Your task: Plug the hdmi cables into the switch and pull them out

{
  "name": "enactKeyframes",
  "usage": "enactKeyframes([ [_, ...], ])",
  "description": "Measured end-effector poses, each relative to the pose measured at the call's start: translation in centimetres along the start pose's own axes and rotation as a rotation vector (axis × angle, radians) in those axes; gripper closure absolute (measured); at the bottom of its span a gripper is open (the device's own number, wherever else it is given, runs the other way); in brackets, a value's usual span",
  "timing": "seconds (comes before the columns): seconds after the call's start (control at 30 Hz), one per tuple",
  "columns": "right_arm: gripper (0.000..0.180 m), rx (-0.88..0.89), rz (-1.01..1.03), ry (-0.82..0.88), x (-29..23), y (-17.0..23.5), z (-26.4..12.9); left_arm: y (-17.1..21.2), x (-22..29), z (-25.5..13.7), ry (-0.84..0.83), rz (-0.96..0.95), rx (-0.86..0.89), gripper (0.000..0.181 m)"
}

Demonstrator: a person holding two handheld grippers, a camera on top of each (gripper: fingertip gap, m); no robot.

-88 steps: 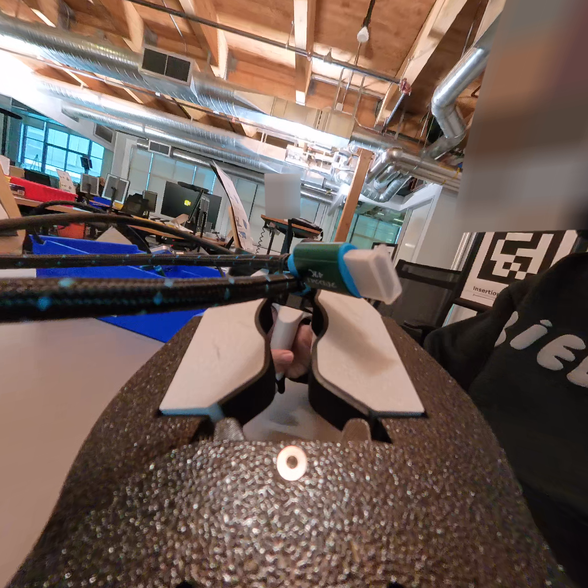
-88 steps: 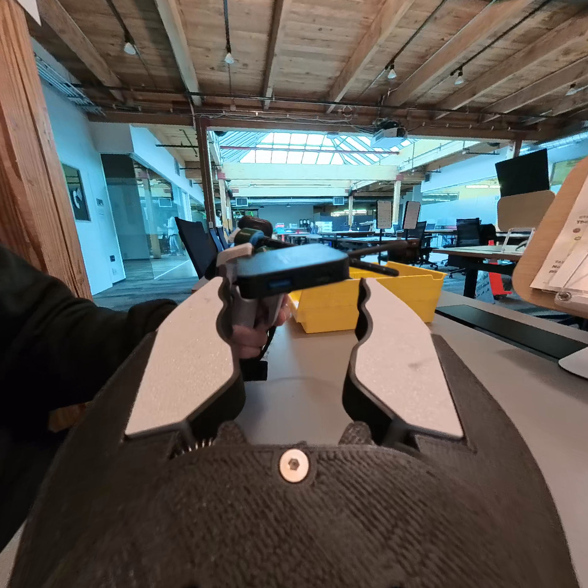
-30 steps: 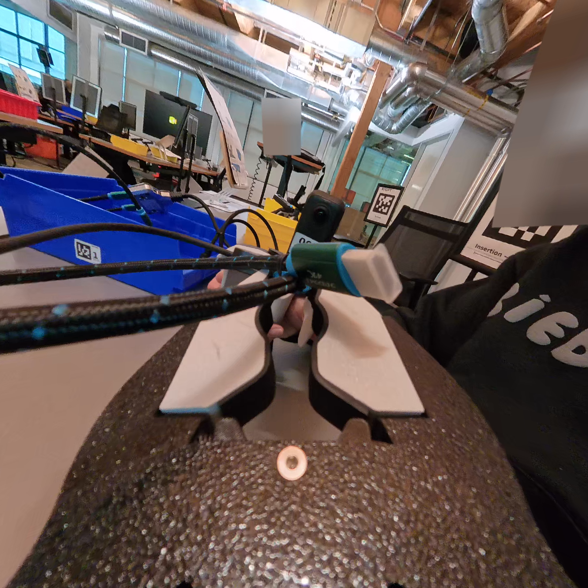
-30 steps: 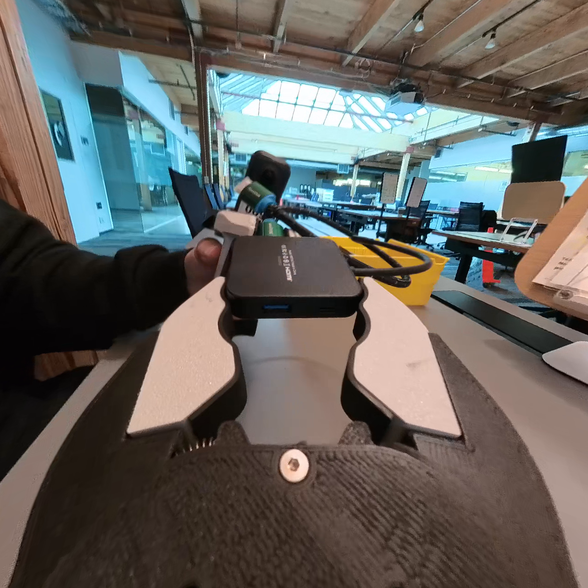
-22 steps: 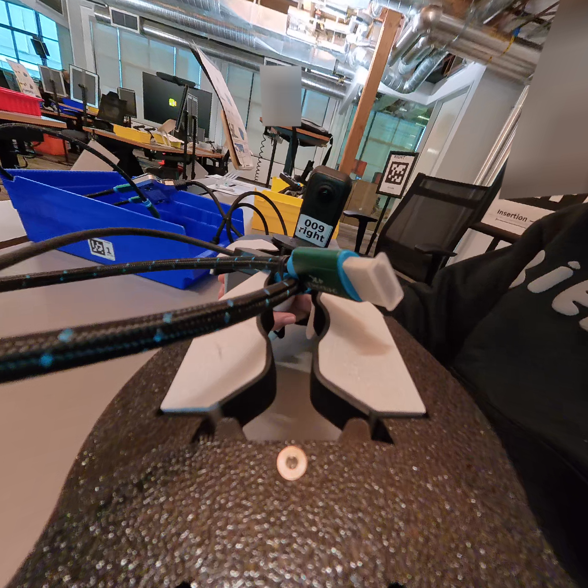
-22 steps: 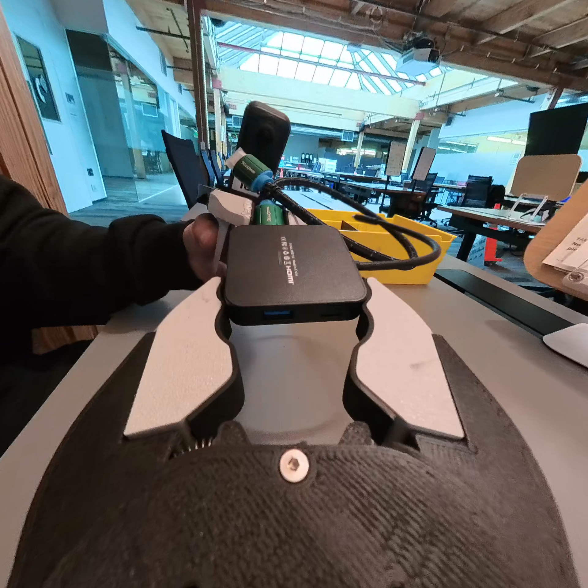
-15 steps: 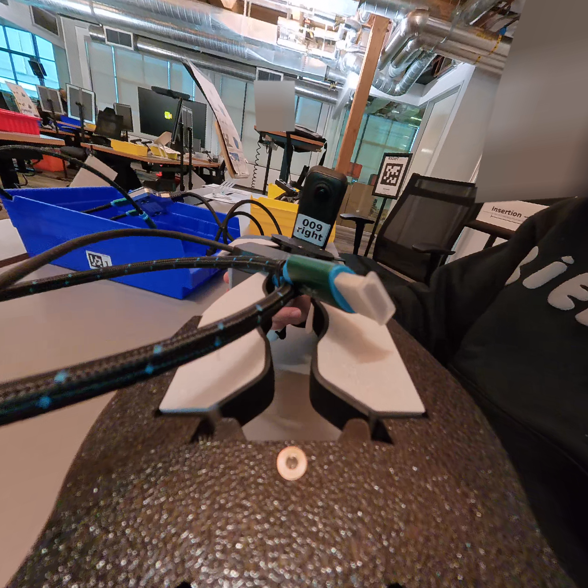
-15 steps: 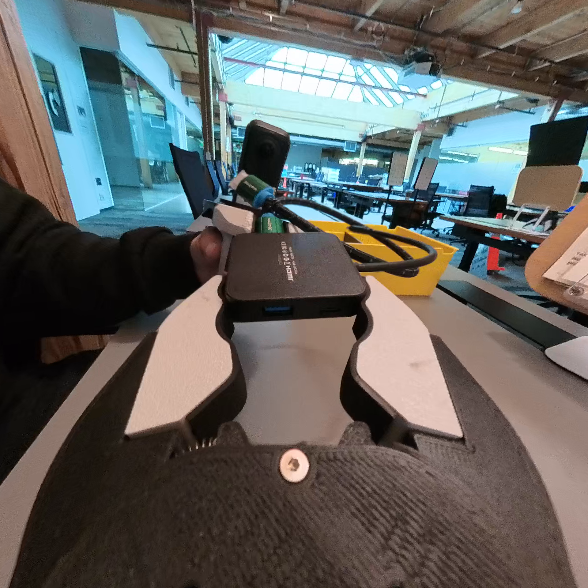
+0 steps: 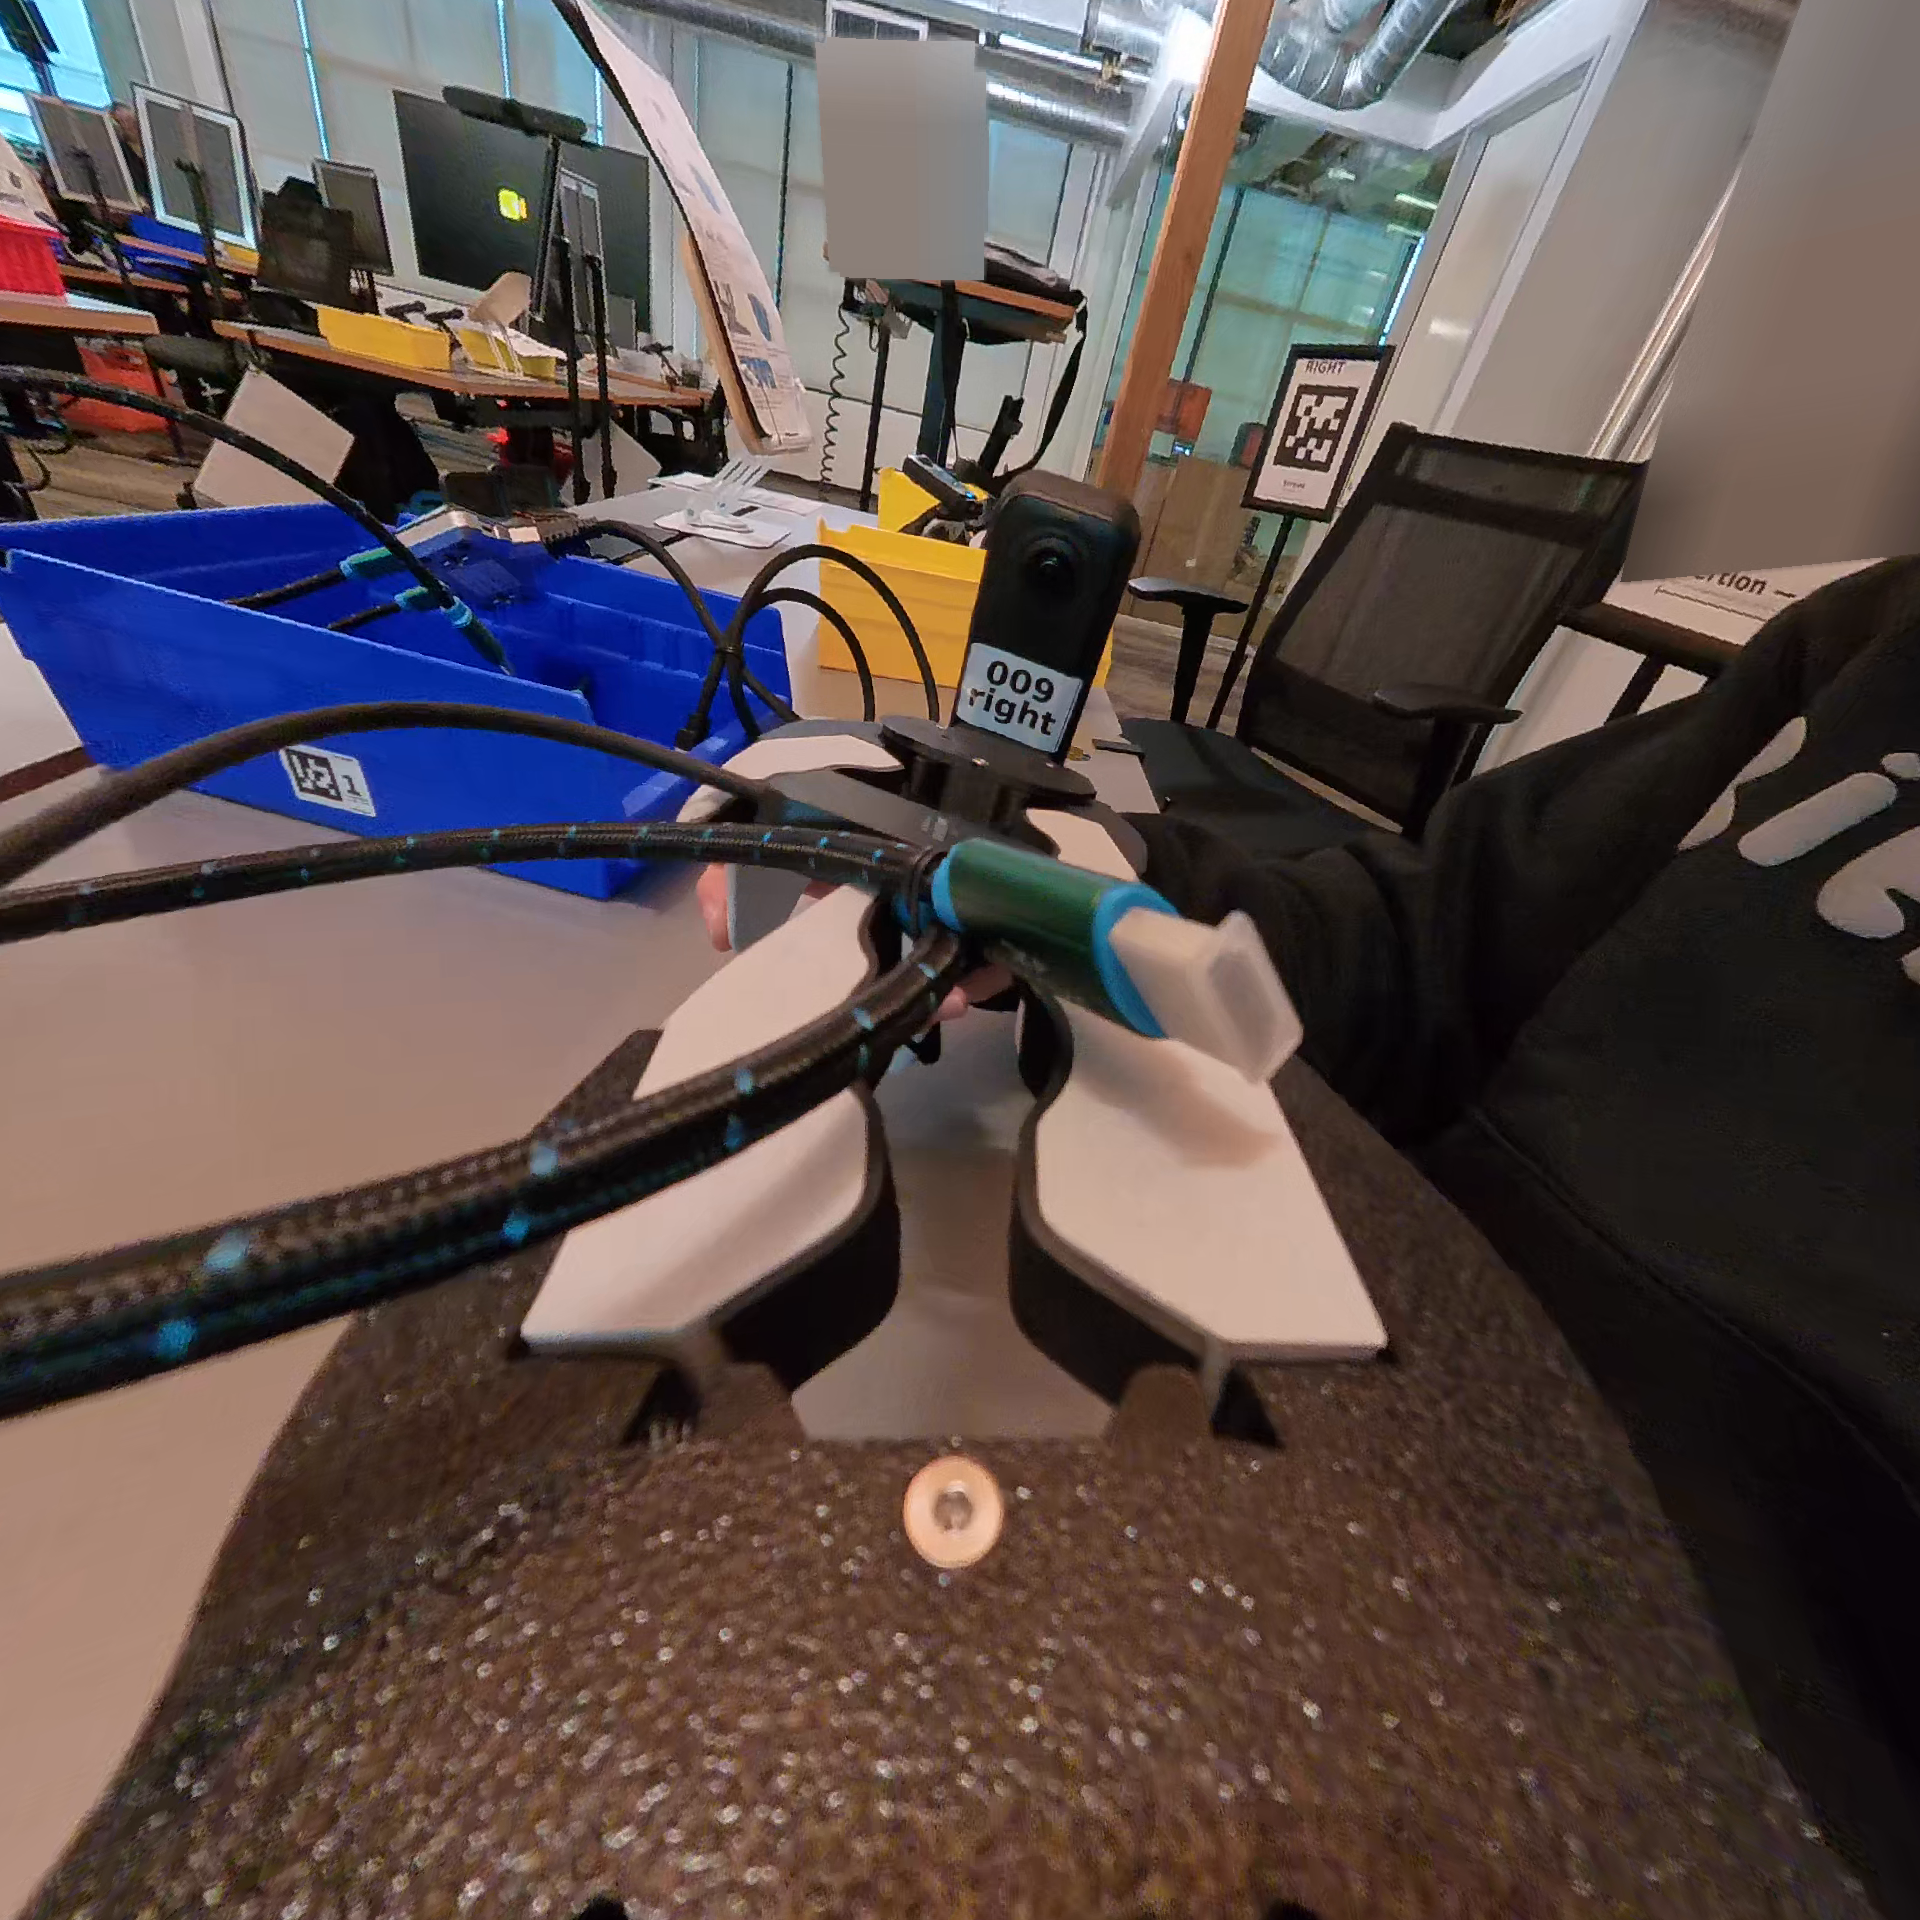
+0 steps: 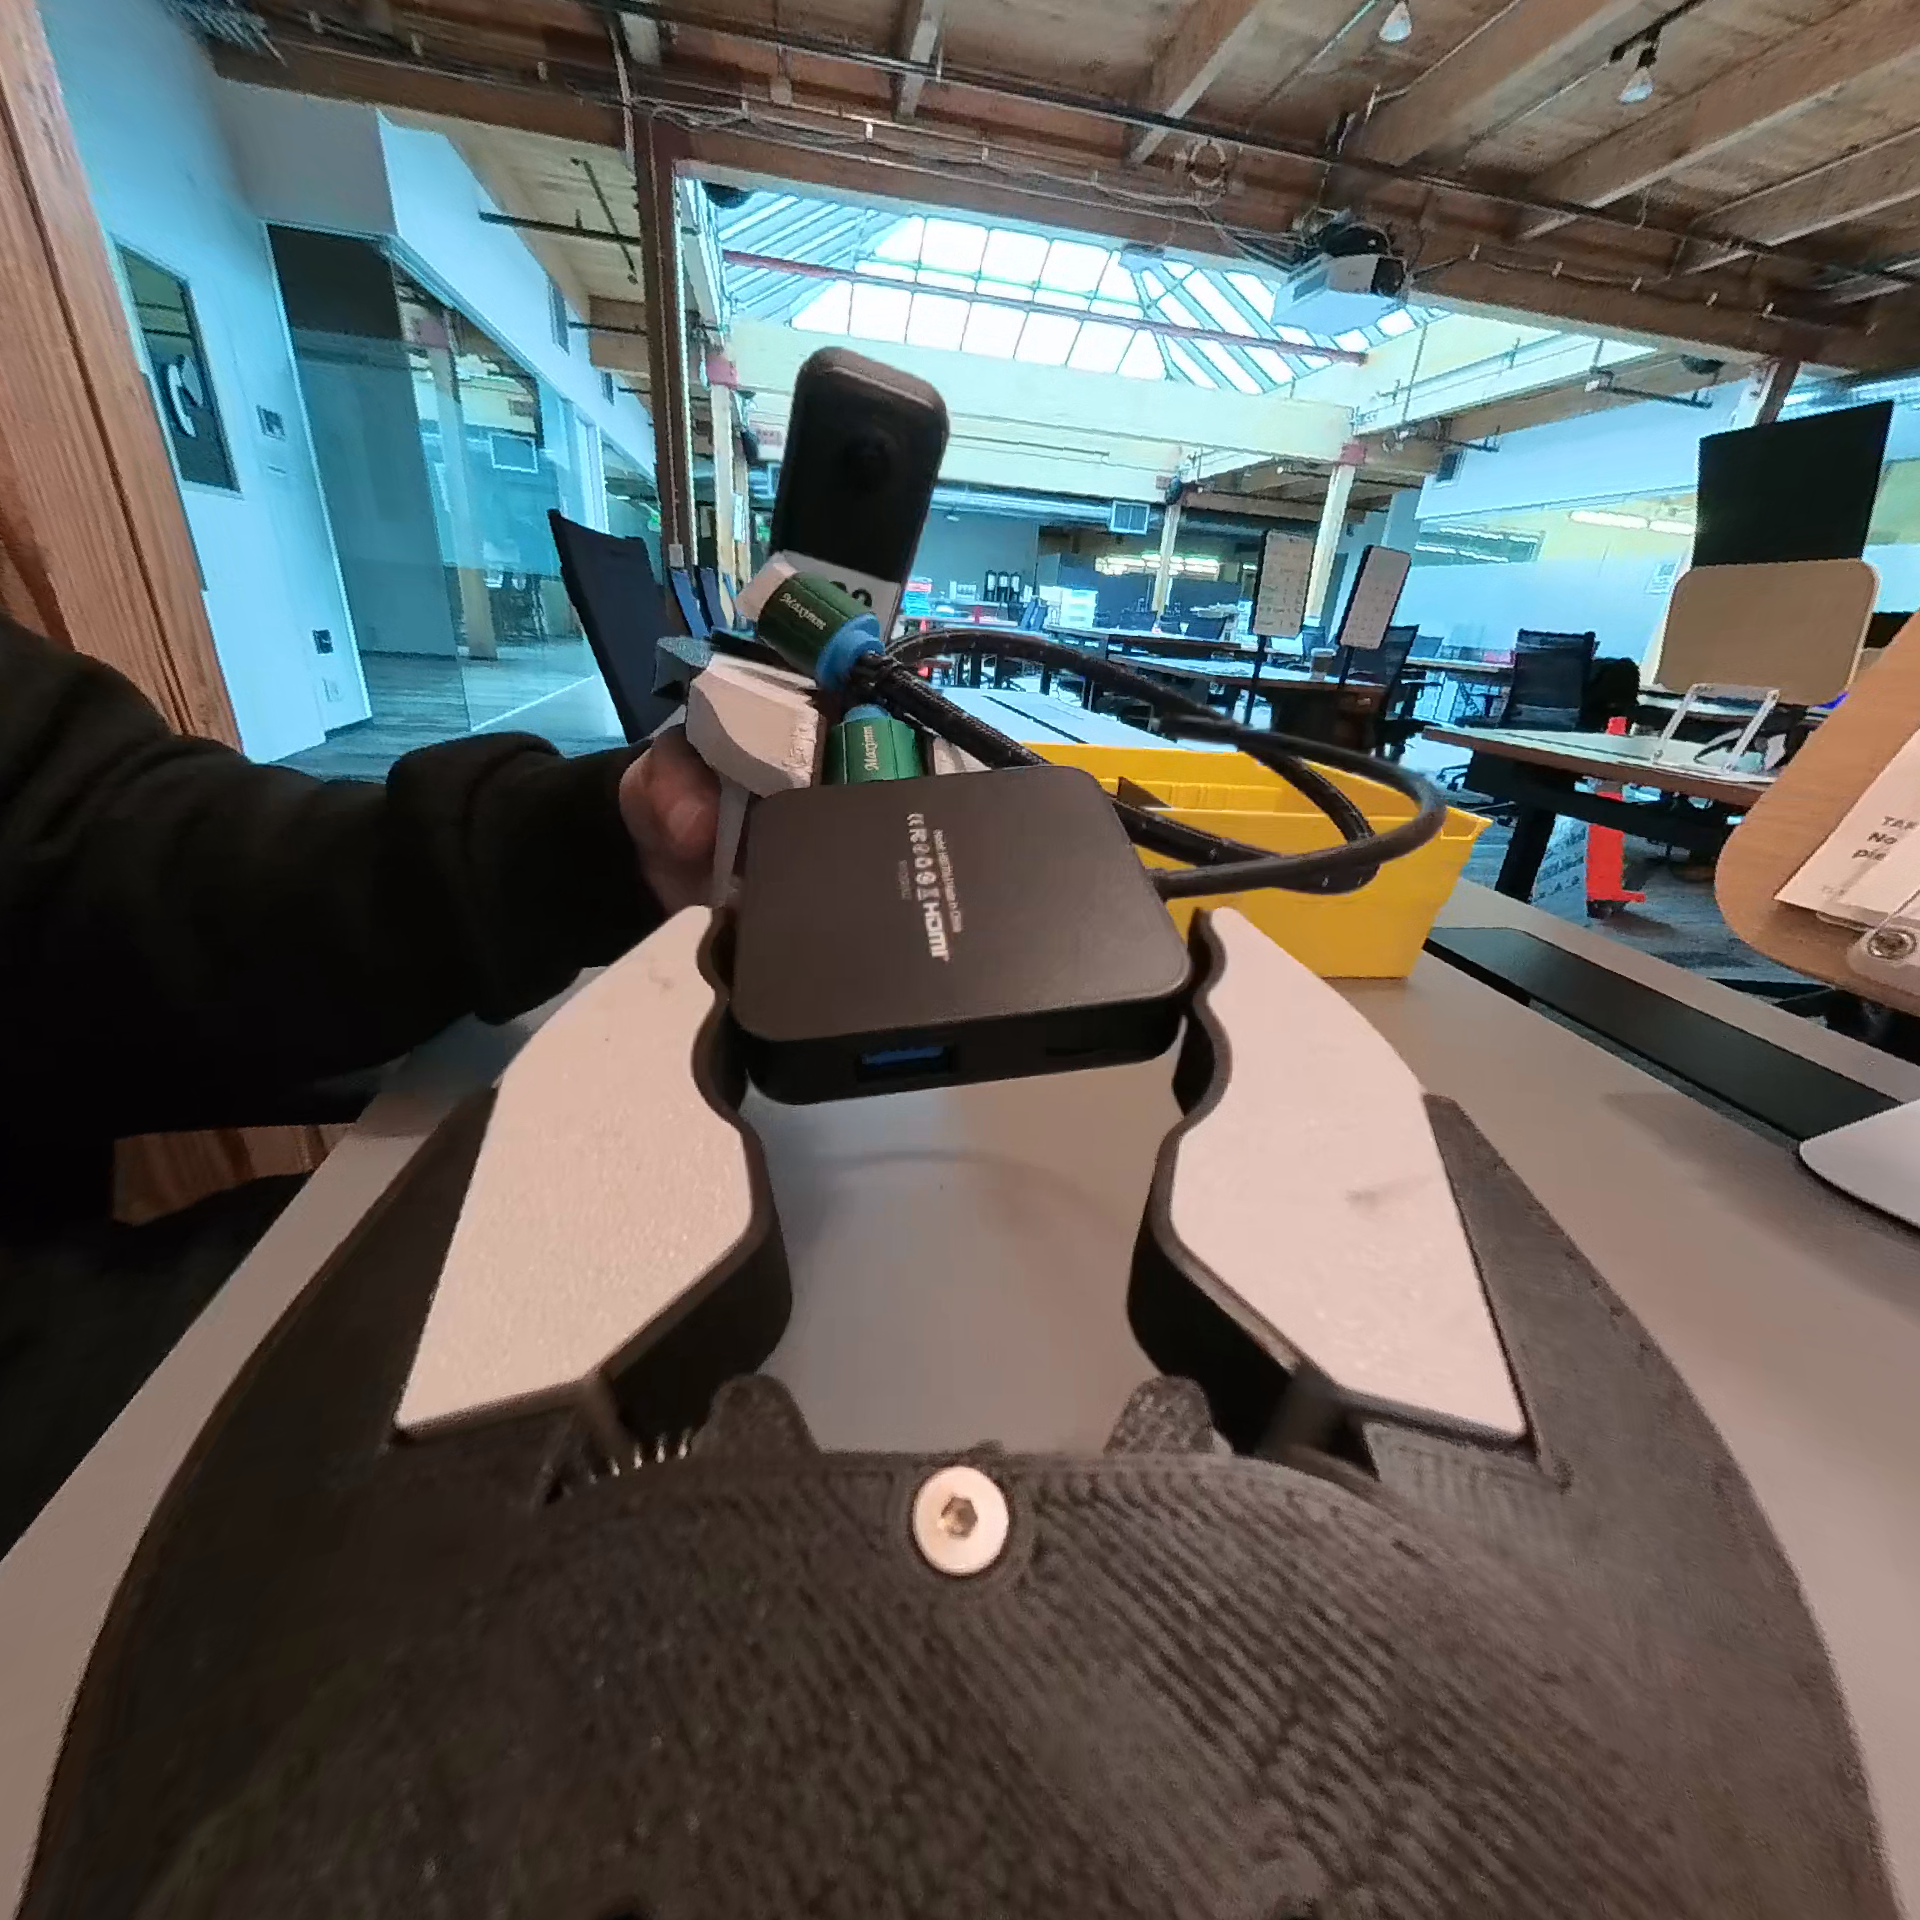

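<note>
Our left gripper point(image 9: 951, 997) is closed narrow; our right gripper point(image 10: 951, 997) is clamped wide, both raised, facing each other.

The black switch point(image 10: 935, 894) has small white print on its top. The green plugs point(image 10: 805, 615) carry pale writing. A white sticker point(image 9: 1013, 701) with dark print sits on a black camera point(image 9: 1055, 582). The blue bin point(image 9: 156, 665) has a white tag point(image 9: 327, 781). A sign point(image 9: 1317, 428) shows a black-and-white square pattern.

Your left gripper's point(image 9: 940, 997) grip point hides beneath the capped green plug point(image 9: 1049, 935); the braided cables point(image 9: 436, 1195) blur and run off frame; the switch's point(image 10: 951, 914) far ports face away.
</note>
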State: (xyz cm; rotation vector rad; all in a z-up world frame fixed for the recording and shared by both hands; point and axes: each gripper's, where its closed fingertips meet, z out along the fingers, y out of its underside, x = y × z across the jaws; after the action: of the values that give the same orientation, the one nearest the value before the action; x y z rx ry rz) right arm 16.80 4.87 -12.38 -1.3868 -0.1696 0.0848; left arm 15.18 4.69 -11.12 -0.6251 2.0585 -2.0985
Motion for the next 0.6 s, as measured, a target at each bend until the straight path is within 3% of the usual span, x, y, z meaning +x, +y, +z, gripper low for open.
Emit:
enactKeyframes([
  [0.27, 0.099, -0.078, -0.044, 0.003, 0.0, 1.0, 0.1, 0.3, 0.0, -0.2, -0.007, 0.044, -0.046, 0.161],
  [0.37, 0.100, -0.044, 0.049, -0.018, -0.1, 0.4, 0.3, -0.2, 0.0, -0.2, -0.026, 0.092, -0.024, 0.159],
  [0.43, 0.102, -0.001, 0.265, -0.077, -0.2, 0.1, 0.5, -0.9, -0.1, -0.4, -0.042, 0.148, 0.012, 0.160],
  [0.53, 0.104, 0.110, 0.810, -0.311, -0.3, -0.9, -0.2, -1.5, 0.0, -0.9, -0.070, 0.305, 0.021, 0.160],
  [0.6, 0.122, 0.212, 1.050, -0.357, 1.0, -1.2, -0.6, -1.6, 0.3, -0.9, -0.042, 0.341, 0.023, 0.161],
])
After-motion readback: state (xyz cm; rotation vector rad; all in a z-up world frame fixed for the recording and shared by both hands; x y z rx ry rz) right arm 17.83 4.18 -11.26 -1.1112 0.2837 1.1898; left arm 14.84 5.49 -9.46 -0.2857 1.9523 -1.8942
